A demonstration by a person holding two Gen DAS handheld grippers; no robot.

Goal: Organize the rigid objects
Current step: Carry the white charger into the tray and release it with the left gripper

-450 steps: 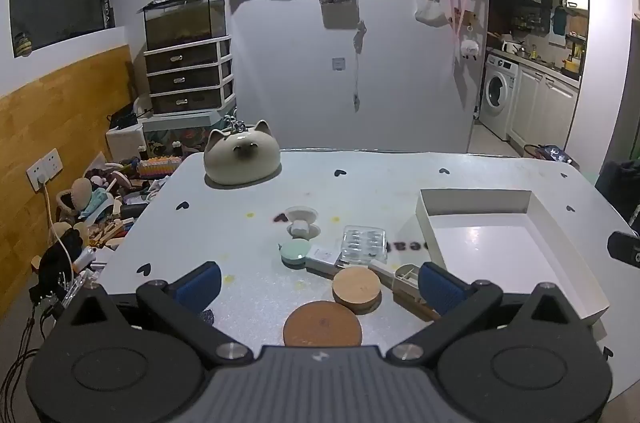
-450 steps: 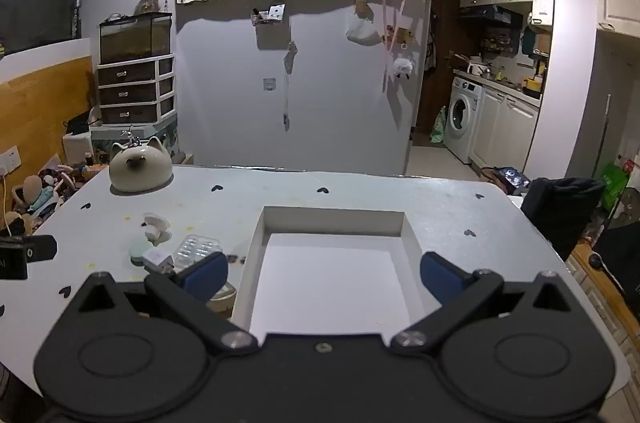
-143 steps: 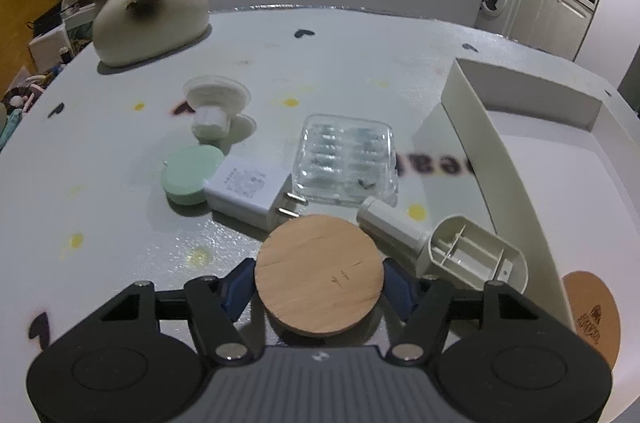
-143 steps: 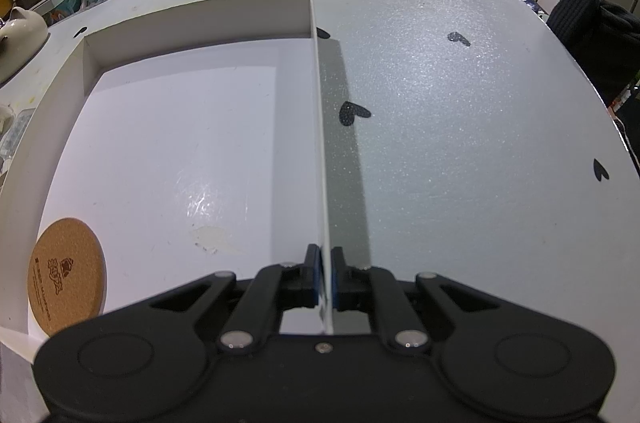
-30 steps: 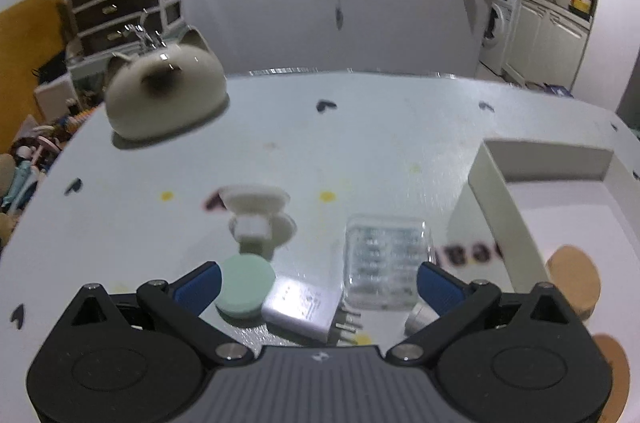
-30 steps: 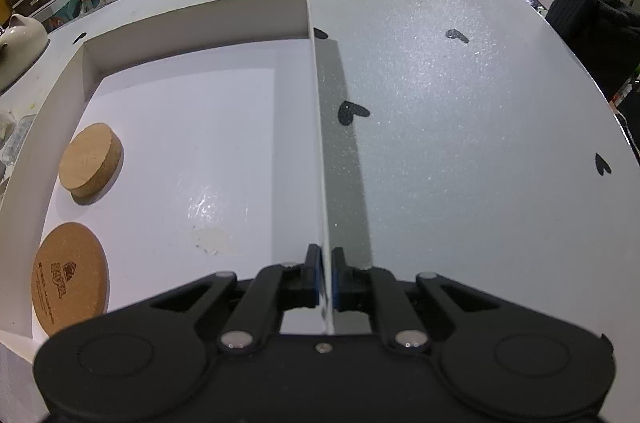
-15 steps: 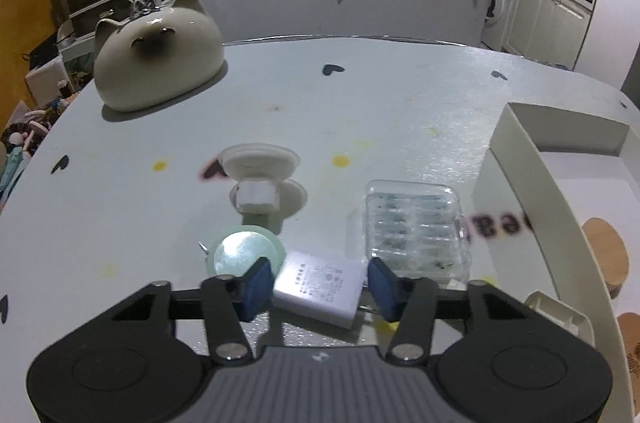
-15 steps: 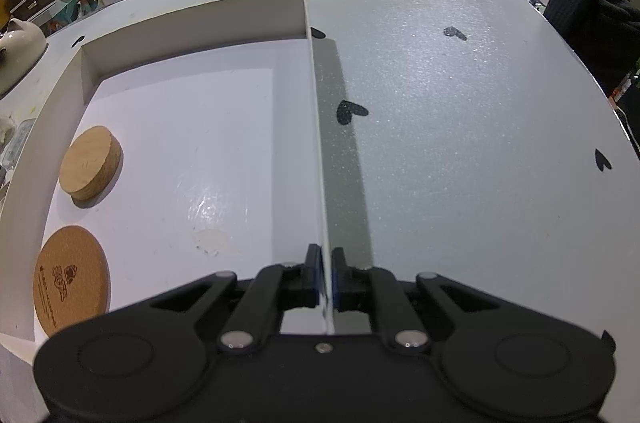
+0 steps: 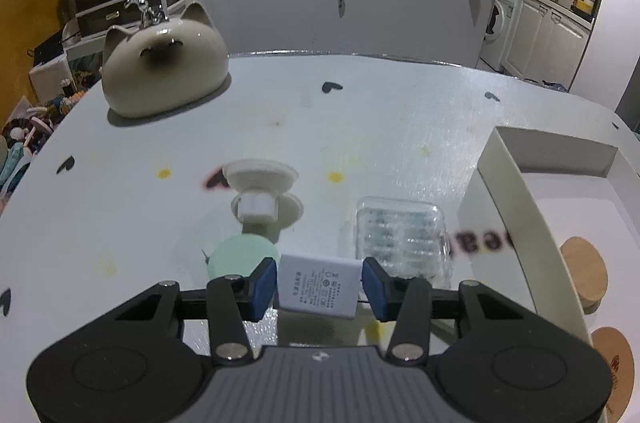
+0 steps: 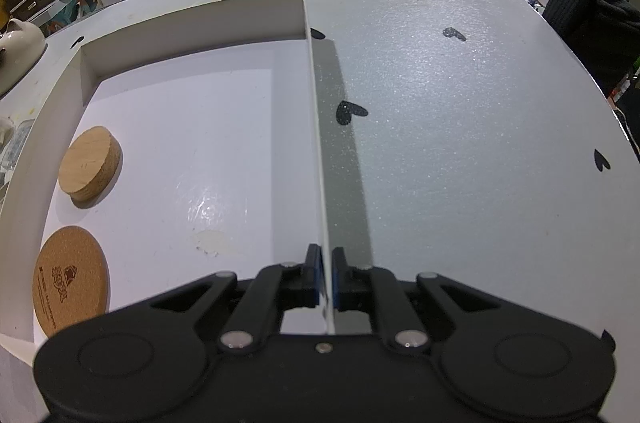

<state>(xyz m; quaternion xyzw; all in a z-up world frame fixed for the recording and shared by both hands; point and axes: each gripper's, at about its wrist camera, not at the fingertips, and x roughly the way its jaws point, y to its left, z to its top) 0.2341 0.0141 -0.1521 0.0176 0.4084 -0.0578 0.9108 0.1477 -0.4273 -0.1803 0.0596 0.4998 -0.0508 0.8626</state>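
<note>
My left gripper [image 9: 318, 287] is shut on a white charger plug [image 9: 318, 287] and holds it a little above the table. Below it lie a mint green disc [image 9: 240, 257], a clear plastic case [image 9: 400, 235] and a white suction-cup piece [image 9: 260, 191]. The white box [image 9: 508, 179] stands to the right. My right gripper [image 10: 326, 281] is shut on the box's right wall [image 10: 316, 127]. Inside the box lie a thick wooden disc [image 10: 90, 163] and a cork coaster [image 10: 70, 281].
A cream cat-shaped ceramic pot [image 9: 162, 61] stands at the table's far left. The white table [image 10: 460, 127] has black heart marks and extends right of the box. Drawers and clutter stand beyond the left edge.
My left gripper has closed on the charger plug and lifted it off the table. The right gripper has kept its hold on the box wall.
</note>
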